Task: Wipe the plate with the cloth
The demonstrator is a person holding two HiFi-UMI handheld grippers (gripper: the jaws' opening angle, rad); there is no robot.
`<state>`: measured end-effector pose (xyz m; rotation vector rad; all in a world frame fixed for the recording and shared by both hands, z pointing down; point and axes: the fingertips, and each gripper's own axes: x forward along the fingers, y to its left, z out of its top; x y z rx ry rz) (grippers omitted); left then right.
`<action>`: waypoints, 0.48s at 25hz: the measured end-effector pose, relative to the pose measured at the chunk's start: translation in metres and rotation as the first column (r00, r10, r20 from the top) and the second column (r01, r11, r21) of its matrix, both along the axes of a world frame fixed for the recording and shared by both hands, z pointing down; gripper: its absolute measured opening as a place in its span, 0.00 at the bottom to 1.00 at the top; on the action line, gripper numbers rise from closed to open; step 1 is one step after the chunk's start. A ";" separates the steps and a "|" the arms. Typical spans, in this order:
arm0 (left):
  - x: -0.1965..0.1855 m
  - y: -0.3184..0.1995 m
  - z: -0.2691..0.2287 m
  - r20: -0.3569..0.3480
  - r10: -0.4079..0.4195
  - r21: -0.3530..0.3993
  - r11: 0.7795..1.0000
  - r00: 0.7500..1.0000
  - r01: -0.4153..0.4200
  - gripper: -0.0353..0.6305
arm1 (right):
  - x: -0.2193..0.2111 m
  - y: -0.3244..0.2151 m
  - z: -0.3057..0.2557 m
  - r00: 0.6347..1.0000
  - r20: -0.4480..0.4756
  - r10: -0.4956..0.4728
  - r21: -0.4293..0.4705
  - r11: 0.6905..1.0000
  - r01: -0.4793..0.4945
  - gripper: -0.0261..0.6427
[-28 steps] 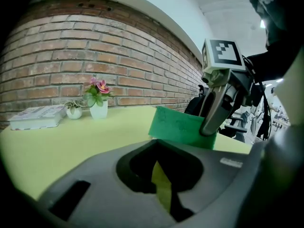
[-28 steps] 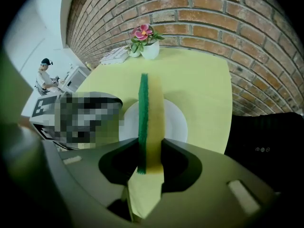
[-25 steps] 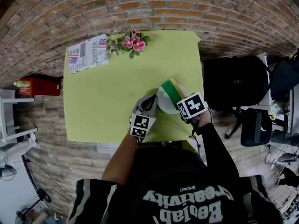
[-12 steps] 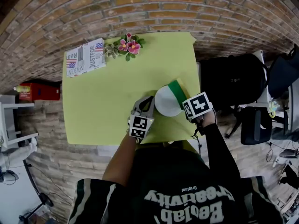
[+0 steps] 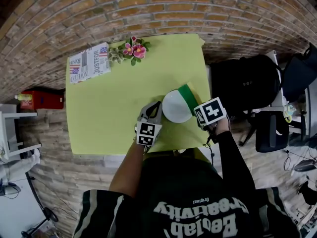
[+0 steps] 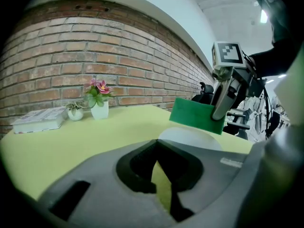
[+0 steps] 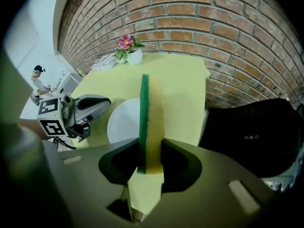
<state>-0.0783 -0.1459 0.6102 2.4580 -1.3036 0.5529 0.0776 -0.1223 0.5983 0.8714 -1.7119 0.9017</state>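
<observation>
Plate (image 5: 176, 108), left hand-held gripper (image 5: 157, 108) closed beside its rim, right hand-held gripper (image 5: 196, 108) clamping cloth (image 5: 186, 93) at its opposite edge

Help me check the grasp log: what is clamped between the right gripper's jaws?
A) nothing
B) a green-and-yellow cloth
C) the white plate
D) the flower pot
B: the right gripper view shows the green-and-yellow cloth standing edge-on between the right gripper jaws, pressed from both sides.

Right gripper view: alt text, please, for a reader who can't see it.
The right gripper clamps a green-and-yellow cloth upright on edge above a yellow-green table. A white plate lies left of it, with the left gripper at the plate's left side; a flowerpot and brick wall stand behind.
</observation>
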 end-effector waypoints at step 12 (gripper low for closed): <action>-0.003 0.012 0.006 -0.002 -0.047 -0.064 0.997 0.999 0.047 0.06 | -0.061 0.028 0.002 0.986 0.088 -0.143 -0.081 0.985 0.150 0.23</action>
